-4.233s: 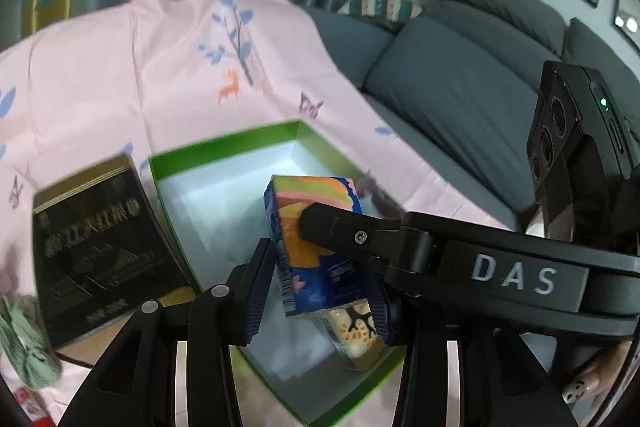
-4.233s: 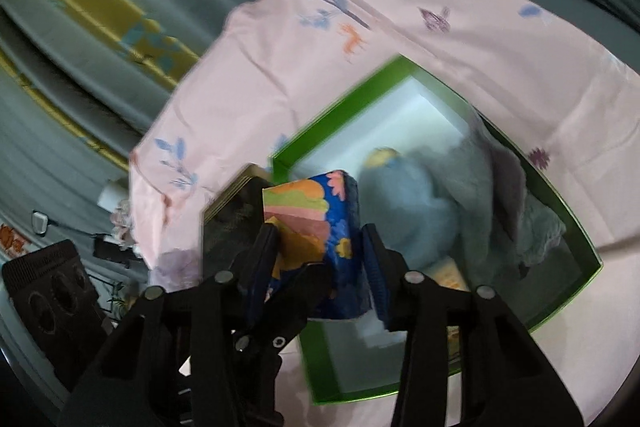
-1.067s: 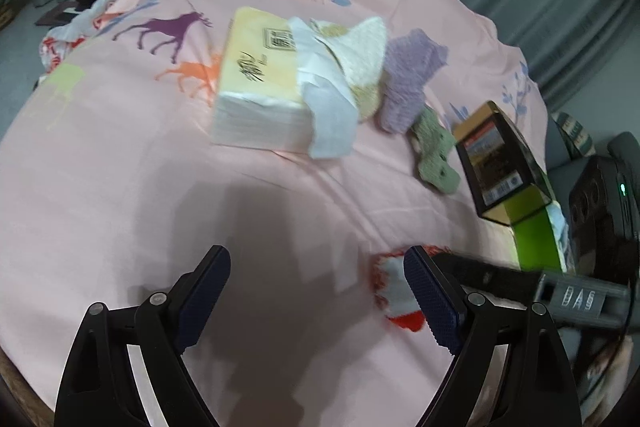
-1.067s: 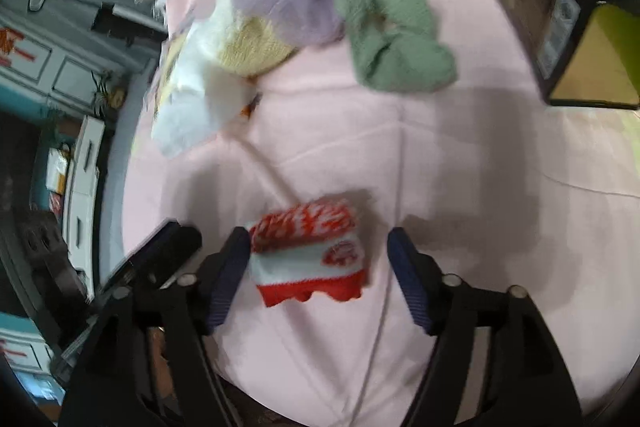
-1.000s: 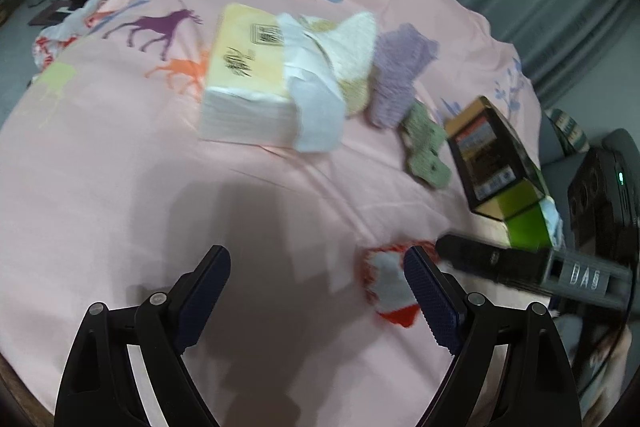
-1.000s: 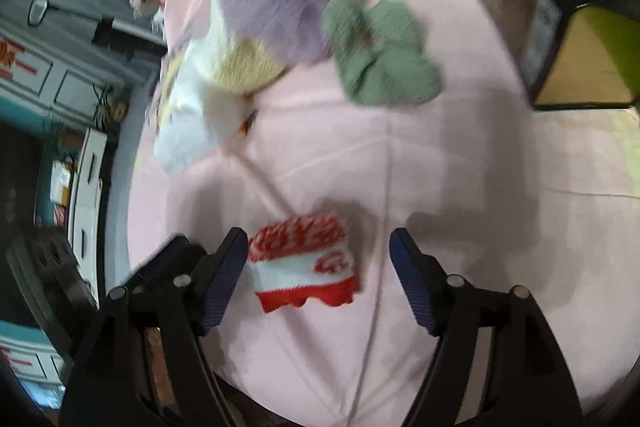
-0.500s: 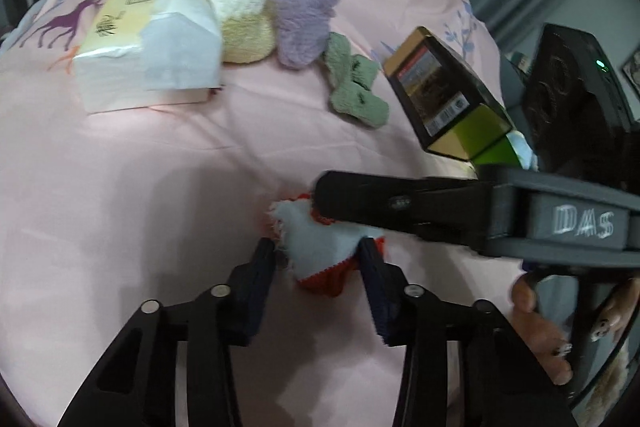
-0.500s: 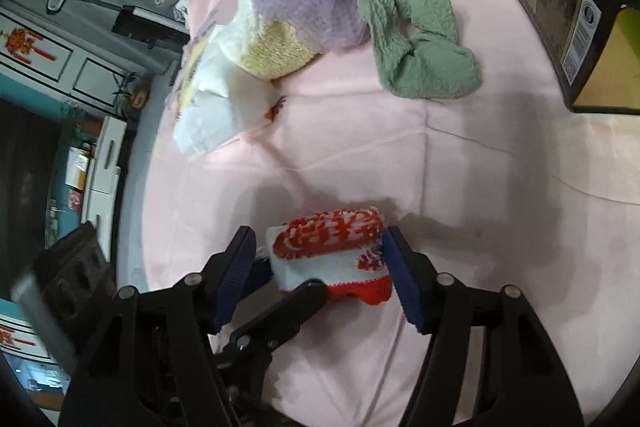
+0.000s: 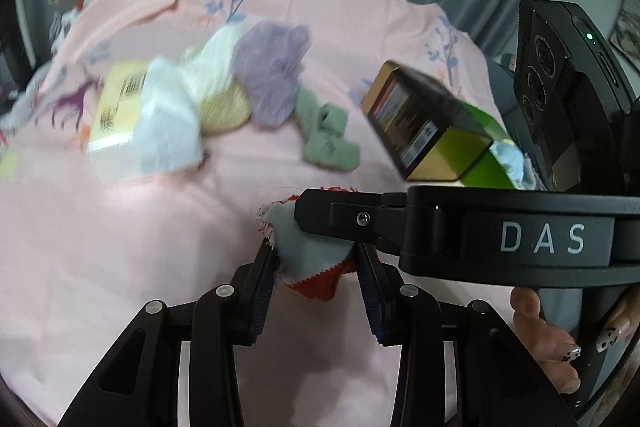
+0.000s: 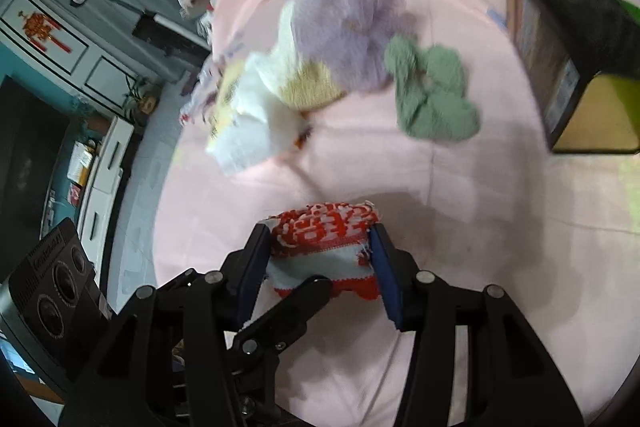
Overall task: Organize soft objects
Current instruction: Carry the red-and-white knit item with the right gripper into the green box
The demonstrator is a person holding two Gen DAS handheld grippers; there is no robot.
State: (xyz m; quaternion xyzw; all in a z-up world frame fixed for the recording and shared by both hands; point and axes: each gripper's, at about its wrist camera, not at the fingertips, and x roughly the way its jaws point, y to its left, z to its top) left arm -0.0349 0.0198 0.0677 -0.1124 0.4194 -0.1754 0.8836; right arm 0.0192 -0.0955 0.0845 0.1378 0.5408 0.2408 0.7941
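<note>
**Now: red-and-white knit gripped by both tools, most soft items not yet sorted**

Now, nearest me, I have the red-and-white knit piece (image 10: 324,251) pinched from two sides. My left gripper (image 9: 316,269) is clamped on its pale lower part; my right gripper (image 10: 320,259) has its pads against the red patterned band, and its jaws are closing further on it. The piece sits at the near edge of the pink cloth (image 9: 120,247), apparently just lifted; I cannot tell for certain.

Judged progress: early to middle. One item in hand, none of the visible loose ones put away.

Further out on the cloth, in order: green knit (image 9: 330,139) lying alone; lilac knit (image 9: 276,75) overlapping a cream-and-yellow knit (image 9: 218,83); tissue pack (image 9: 120,107) touching that pile at the left.

Toward the far right edge: a dark box (image 9: 424,123) standing tilted against a green box (image 9: 490,155), with something pale blue behind it.

Obstruction, my judgement: the dark box sits in the path to the green box.
</note>
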